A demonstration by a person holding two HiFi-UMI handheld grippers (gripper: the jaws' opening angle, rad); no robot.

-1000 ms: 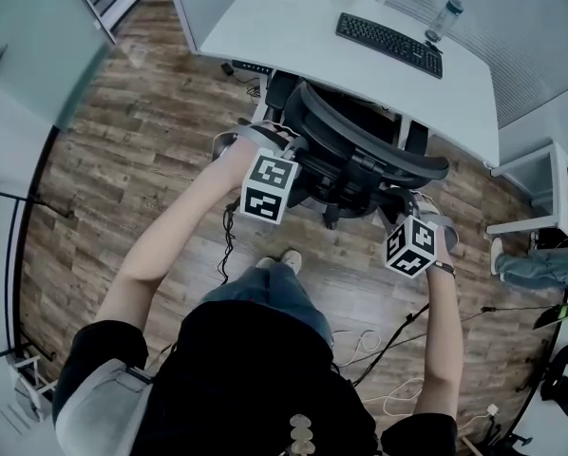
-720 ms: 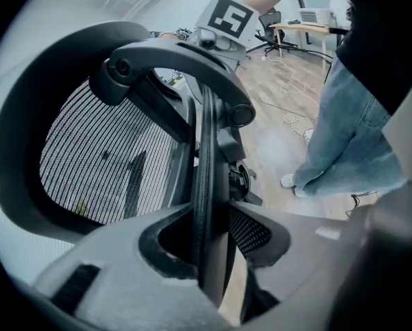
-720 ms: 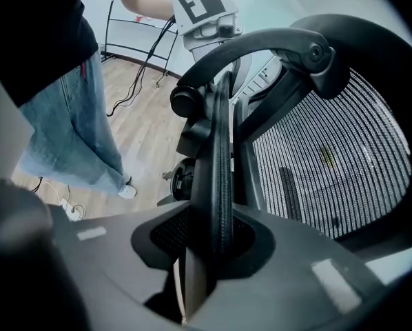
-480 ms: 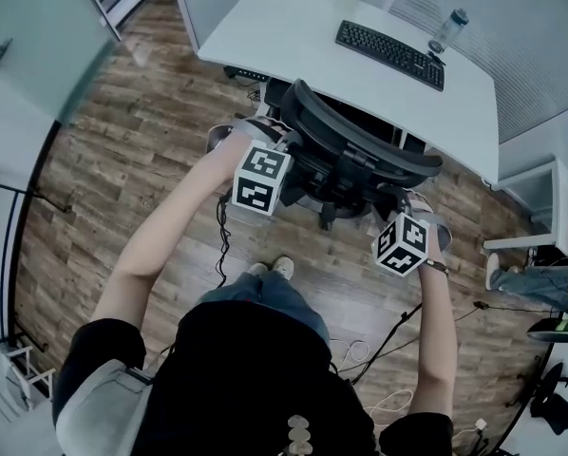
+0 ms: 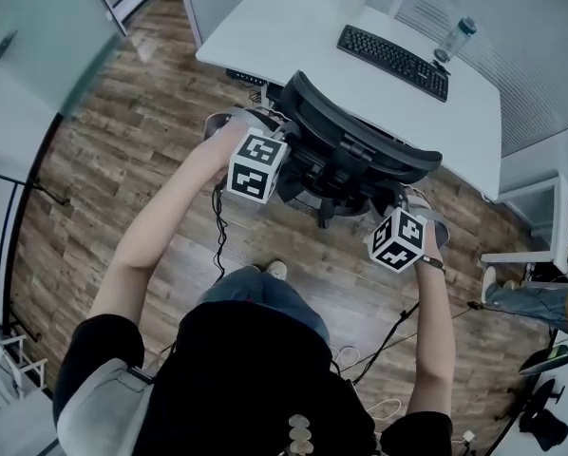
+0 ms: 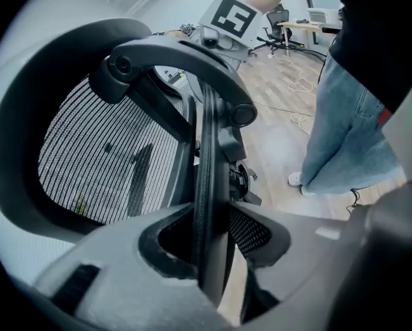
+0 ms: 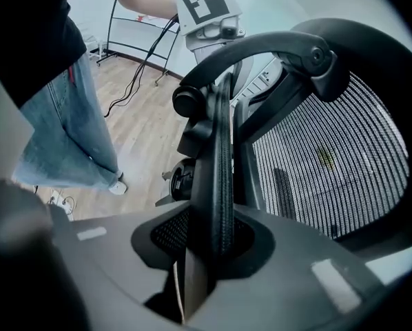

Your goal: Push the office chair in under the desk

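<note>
In the head view, the black mesh-backed office chair stands tight against the front edge of the white rectangular desk, with our 2 grippers at the ends of its backrest.

In the left gripper view, the left gripper is partly closed, and its jaws pinch the backrest rim (a thin black edge).

In the right gripper view, the right gripper clamps the opposite end the same way.
</note>
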